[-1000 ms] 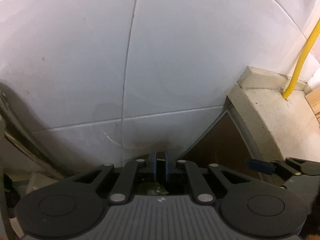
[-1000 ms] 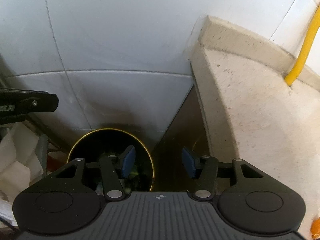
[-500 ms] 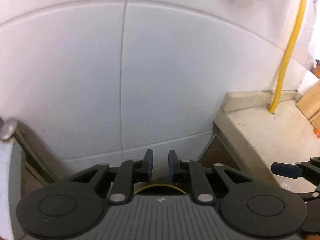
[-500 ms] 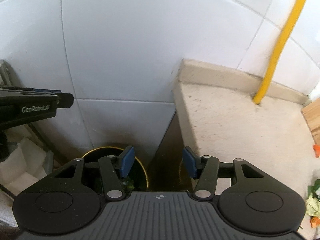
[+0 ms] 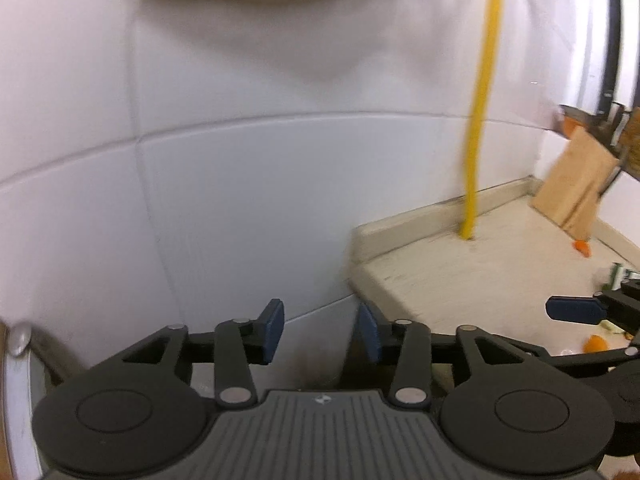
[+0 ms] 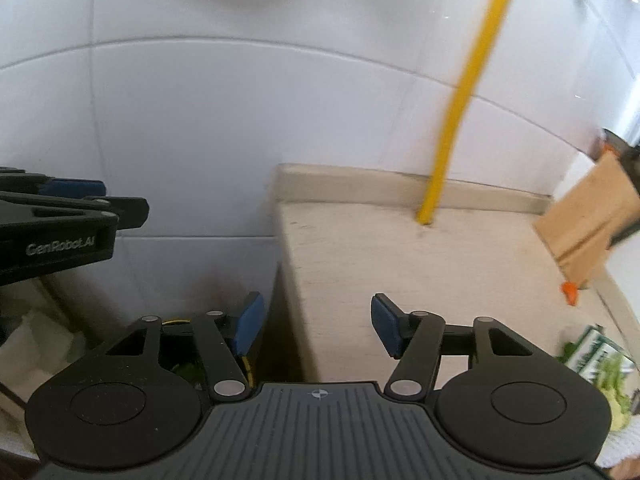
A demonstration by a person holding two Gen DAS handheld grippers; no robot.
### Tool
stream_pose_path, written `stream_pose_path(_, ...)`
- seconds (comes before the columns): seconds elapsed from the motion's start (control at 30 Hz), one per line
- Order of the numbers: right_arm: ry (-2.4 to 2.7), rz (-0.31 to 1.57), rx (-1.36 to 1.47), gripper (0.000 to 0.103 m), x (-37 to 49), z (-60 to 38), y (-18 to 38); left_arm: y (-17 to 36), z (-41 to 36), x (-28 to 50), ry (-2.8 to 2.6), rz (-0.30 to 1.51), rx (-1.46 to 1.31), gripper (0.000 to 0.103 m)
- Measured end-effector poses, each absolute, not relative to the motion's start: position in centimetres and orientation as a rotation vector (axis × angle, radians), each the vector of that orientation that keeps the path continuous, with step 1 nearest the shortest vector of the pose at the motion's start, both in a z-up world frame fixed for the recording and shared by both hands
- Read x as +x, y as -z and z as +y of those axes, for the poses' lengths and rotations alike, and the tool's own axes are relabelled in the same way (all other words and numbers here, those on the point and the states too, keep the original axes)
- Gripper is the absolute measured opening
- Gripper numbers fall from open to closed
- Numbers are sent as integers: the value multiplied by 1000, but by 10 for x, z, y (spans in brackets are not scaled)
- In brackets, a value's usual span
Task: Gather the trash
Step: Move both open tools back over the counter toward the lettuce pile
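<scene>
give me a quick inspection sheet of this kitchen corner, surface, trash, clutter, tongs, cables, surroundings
surface: beige stone counter, speckled, ends at a drop beside the wall.
job's things: orange scrap by the board; green-and-white wrapper with leafy scraps at the right edge; yellow-rimmed bin below the counter edge, mostly hidden.
clutter: wooden cutting board leaning on the wall.
grippers: left tongs opening, nothing between them; right tongs opening, nothing between them.
cables: yellow pipe running up the wall from the counter; no loose cable seen.
surroundings: white tiled wall; white paper at lower left.
</scene>
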State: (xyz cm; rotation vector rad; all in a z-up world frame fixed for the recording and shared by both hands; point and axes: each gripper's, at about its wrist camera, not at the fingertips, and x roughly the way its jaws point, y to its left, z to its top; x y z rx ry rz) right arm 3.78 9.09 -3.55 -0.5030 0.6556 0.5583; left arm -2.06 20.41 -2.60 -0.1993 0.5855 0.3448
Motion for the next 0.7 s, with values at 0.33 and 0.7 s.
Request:
stream_pose_path(0.33,-414,619,-426,76,48,27,16,7,147,10,-194,579,-103,53)
stream_pose_path(0.7,-228,626,-353,80,66,-49,11,5,65,53,3,670,6,61)
